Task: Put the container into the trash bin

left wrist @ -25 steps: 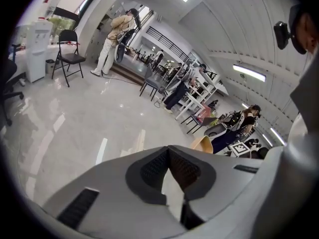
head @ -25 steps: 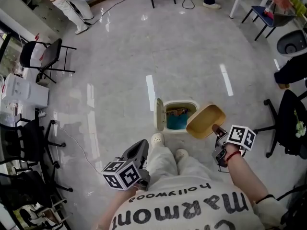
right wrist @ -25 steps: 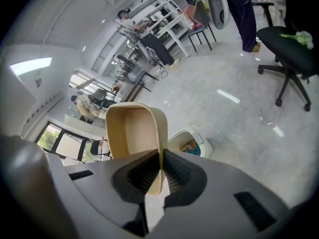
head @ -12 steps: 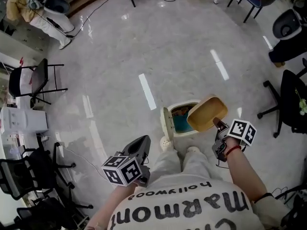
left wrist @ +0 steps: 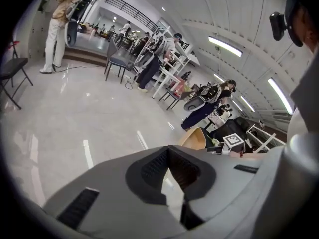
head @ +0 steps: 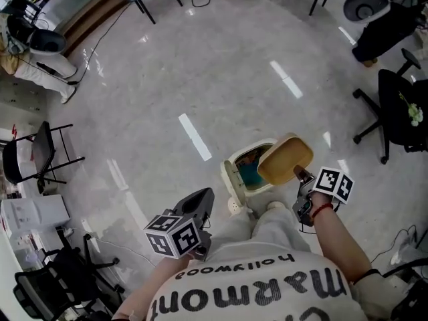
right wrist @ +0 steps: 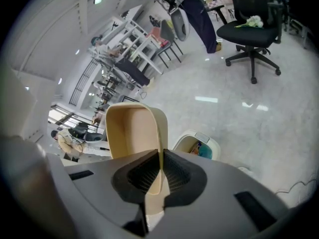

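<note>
A tan, shallow container (head: 285,160) hangs in the air just above and to the right of the open trash bin (head: 235,166). My right gripper (head: 299,178) is shut on the container's rim, and in the right gripper view the container (right wrist: 133,133) stands upright between the jaws, with the bin (right wrist: 196,146) below on the floor. The bin is cream with its lid swung open to the left and shows blue and orange rubbish inside. My left gripper (head: 202,203) is held low at my left side, shut with nothing in it; the left gripper view shows the container (left wrist: 195,139) far off.
A person's white shoes (head: 237,206) stand right behind the bin. Black office chairs (head: 400,109) are at the right, folding chairs (head: 39,158) at the left, and cables run across the glossy grey floor (head: 167,72). People stand farther back in the room.
The head view has swung, so the bin and container sit a little higher in the picture. The container has stayed over the bin's right edge in my shut right gripper. The left gripper has barely moved.
</note>
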Tool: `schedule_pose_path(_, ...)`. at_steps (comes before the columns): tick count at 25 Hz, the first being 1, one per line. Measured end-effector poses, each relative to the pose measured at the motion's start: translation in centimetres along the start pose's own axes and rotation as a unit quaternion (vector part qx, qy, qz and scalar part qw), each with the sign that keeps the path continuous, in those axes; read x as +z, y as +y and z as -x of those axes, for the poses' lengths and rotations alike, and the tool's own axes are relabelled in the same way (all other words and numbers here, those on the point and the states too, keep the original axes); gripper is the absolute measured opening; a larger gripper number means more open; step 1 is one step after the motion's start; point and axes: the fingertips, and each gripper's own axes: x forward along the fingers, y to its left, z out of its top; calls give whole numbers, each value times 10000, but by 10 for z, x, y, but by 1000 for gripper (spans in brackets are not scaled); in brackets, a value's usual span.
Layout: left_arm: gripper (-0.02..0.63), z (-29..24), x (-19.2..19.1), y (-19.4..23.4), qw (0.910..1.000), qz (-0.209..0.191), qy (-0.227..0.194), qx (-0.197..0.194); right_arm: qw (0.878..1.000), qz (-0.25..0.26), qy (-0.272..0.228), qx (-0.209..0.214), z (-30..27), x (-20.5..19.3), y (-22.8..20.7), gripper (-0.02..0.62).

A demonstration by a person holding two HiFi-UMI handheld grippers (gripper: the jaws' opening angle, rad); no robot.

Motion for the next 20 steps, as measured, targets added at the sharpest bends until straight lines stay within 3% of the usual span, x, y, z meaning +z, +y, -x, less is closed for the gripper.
schedule_pose_path(3, 6, -15, -2, -3, 9996, -172, 182, -156, 9999, 22, -20, -117, -2, -8, -11, 21)
schedule_pose_path(8, 6, -33, -13, -15, 9988, -86, 291, -373, 9992, 113, 268, -285, -6, -31, -30, 21)
schedule_pose_path(14, 6, -59, -55, -52, 9905, -270, 688, -1162, 9963, 165, 725, -439, -12, -50, -50, 21)
schedule_pose_path(17, 6, -76, -65, -52, 9930, -416, 671, -875, 9942, 299, 905, -505, -21, -50, -60, 21)
schedule_pose_path(20, 6, -92, -62, -48, 9968, -248, 459, -608, 9928, 526, 956, -497, -33, -36, -64, 21)
